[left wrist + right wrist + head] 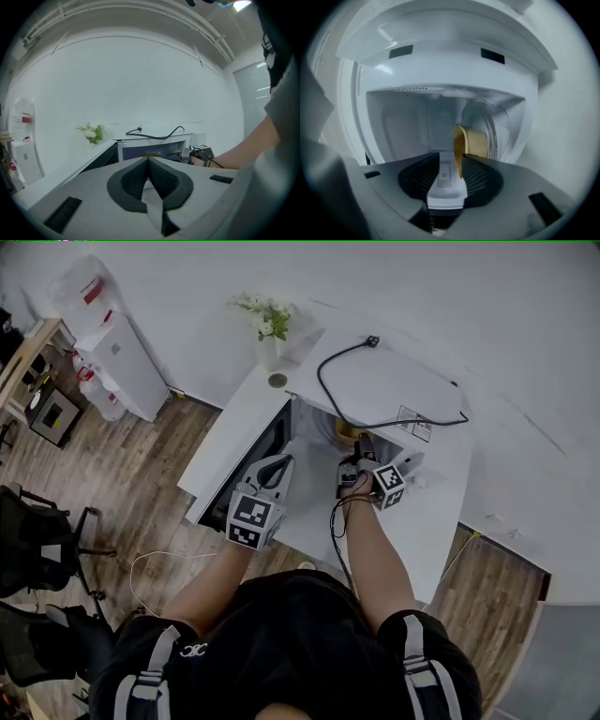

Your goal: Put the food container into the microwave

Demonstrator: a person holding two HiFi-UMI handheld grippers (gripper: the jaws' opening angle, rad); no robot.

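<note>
The white microwave [384, 390] stands on a white table with its door [253, 456] swung open to the left. My right gripper [361, 451] reaches into the cavity. In the right gripper view the tan food container [476, 143] rests with its base against the glass turntable [491, 123]. Its rim lies between the jaws of the right gripper [451, 157], against the right pad, and a gap shows on the left pad's side, so the jaws are slightly open. My left gripper [277, 470] hangs shut and empty before the open door, also seen as the left gripper [149, 161].
A black power cable [375, 381] lies looped on the microwave's top. A vase of white flowers [269, 324] stands at the table's back left corner. A white cabinet [122, 362] and black office chairs [37, 540] stand on the wooden floor to the left.
</note>
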